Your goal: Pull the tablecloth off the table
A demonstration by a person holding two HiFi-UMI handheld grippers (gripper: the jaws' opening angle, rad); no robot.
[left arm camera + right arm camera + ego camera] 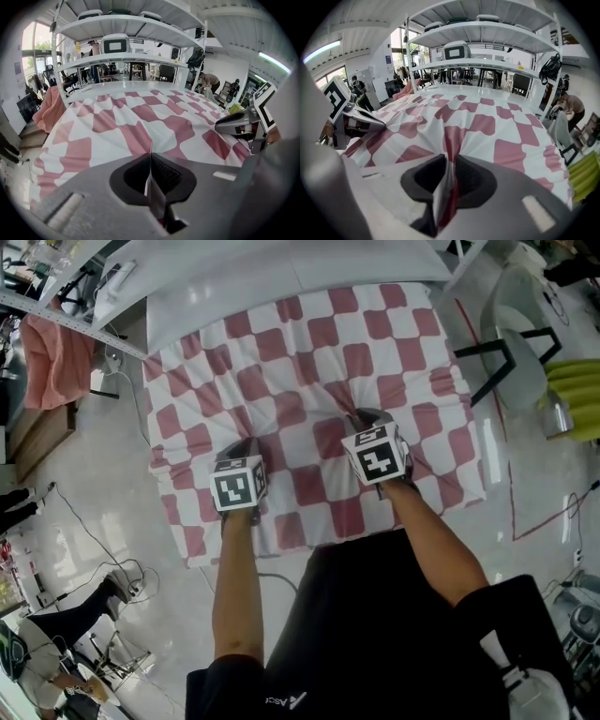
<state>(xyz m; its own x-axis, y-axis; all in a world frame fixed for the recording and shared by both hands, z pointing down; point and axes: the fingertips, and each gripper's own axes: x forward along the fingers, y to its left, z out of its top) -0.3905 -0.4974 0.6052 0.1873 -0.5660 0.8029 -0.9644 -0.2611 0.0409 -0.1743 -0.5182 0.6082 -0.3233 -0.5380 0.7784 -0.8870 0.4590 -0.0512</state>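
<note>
1. A white table (225,292) stands on a glossy pale floor (103,512), its far strip bare.
2. A pink-and-white checked tablecloth (309,371) lies directly on the tabletop, covering the rest of it.
3. The cloth's near part is gathered into two puckers of radiating folds, and its edges droop over the table's near side.

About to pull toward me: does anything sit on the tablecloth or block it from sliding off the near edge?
Nothing visible does. The tablecloth lies bare, and the left gripper and right gripper each pinch a fold of it.
</note>
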